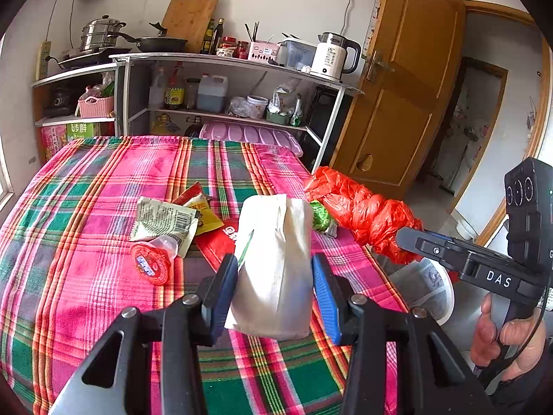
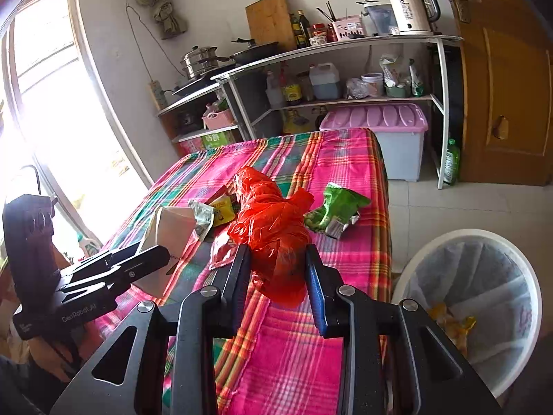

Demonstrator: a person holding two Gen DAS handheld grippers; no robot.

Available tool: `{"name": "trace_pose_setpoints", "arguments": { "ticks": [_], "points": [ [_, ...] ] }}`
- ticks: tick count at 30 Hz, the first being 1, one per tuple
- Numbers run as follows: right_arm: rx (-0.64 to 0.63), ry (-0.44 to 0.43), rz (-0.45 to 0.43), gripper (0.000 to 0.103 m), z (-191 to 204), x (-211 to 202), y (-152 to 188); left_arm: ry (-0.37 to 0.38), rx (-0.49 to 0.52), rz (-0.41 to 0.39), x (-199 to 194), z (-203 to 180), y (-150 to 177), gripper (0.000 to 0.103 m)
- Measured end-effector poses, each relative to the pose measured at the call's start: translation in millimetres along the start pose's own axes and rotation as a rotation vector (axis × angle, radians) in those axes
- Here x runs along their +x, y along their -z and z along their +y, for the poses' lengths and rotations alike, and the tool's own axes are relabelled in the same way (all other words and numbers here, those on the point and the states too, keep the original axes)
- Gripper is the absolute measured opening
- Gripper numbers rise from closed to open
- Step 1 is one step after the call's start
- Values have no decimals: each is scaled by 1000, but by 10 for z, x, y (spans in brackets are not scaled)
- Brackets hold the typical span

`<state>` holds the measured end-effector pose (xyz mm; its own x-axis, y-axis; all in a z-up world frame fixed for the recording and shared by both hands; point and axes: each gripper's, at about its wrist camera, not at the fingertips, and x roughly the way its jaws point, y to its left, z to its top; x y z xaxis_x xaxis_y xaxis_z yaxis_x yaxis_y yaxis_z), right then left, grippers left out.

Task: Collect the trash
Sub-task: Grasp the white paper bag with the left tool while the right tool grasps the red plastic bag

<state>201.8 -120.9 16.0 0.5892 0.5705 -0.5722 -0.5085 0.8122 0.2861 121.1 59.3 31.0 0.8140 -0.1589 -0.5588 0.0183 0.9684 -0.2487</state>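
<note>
My left gripper (image 1: 275, 269) is shut on a white paper bag (image 1: 274, 263) and holds it over the plaid tablecloth (image 1: 103, 180). My right gripper (image 2: 278, 266) is shut on a crumpled red plastic bag (image 2: 273, 228), held above the table's right side. The red bag also shows in the left wrist view (image 1: 363, 214), as does the right gripper (image 1: 408, 238). Loose trash lies on the cloth: a red-lidded plastic cup (image 1: 152, 263), a pale printed wrapper (image 1: 162, 221), a yellow and red packet (image 1: 204, 214), a red packet (image 1: 217, 242) and a green snack bag (image 2: 335, 211).
A white bin (image 2: 484, 297) with a liner and some yellow trash stands on the floor right of the table. Metal shelves (image 1: 224, 58) with cookware, bottles and a kettle (image 1: 331, 55) stand behind. A lilac-lidded storage box (image 2: 380, 121) and a wooden door (image 1: 401, 86) are beyond.
</note>
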Motion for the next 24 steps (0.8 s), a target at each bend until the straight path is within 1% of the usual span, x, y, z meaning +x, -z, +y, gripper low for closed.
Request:
{"name": "trace_pose_setpoints", "arguments": {
  "ticks": [7,13,24],
  "points": [
    [48,34,-27,32,-209,-240,121,53,31,5,44,-305,-2,46],
    [97,76,-52,32,-481,-467,227,102,68,13,156,-598,-32,46],
    [190,209,-73,32,-992,-753,434,192,156,67,496,-1229,23,46]
  ]
}}
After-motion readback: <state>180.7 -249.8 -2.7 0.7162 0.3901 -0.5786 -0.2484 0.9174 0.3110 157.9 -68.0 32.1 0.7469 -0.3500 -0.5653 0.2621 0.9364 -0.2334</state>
